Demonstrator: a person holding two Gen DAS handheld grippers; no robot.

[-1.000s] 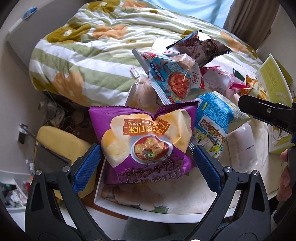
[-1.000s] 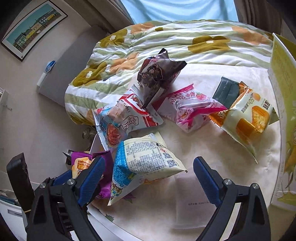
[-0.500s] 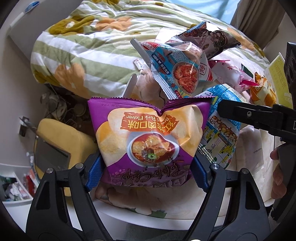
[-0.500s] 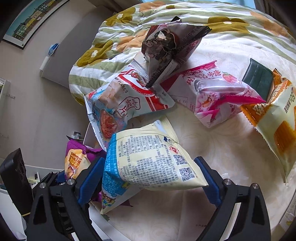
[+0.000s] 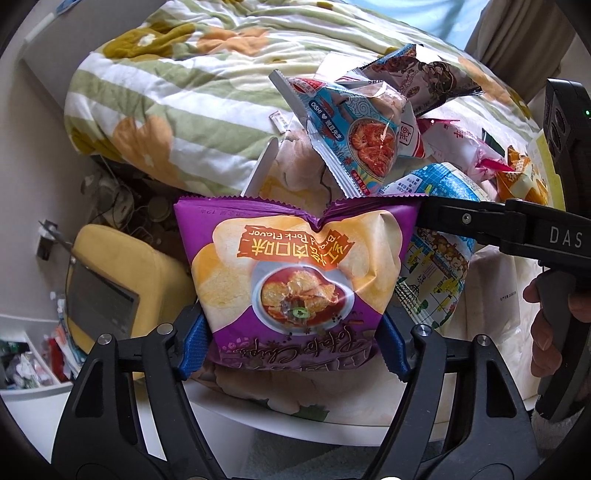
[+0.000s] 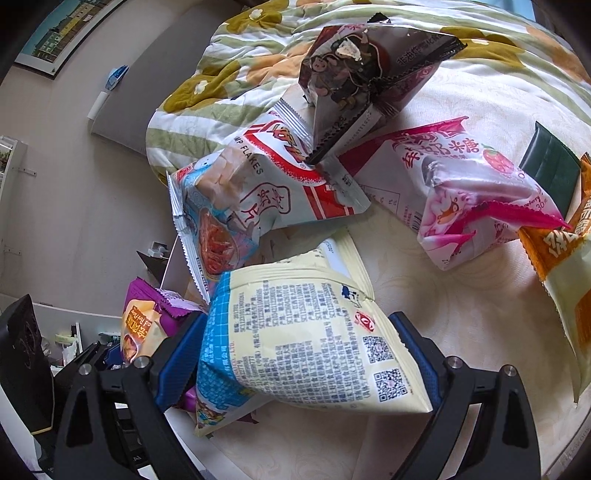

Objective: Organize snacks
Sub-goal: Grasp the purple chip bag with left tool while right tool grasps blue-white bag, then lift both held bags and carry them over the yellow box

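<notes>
table [image 5: 332, 410] | left tool [image 5: 293, 347] closing, pads pinching purple chip bag [image 5: 295, 273]

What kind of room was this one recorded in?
Most likely a bedroom at home: a floral striped quilt lies on a bed beside the snack table, with a framed picture on the wall.

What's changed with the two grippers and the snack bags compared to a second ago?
The left gripper was wide open; its jaws are now closing onto the purple chip bag, pads against its sides. The right gripper came down around the blue-and-cream bag, jaws open. The shrimp flakes bag and pink bag lie unmoved.
</notes>
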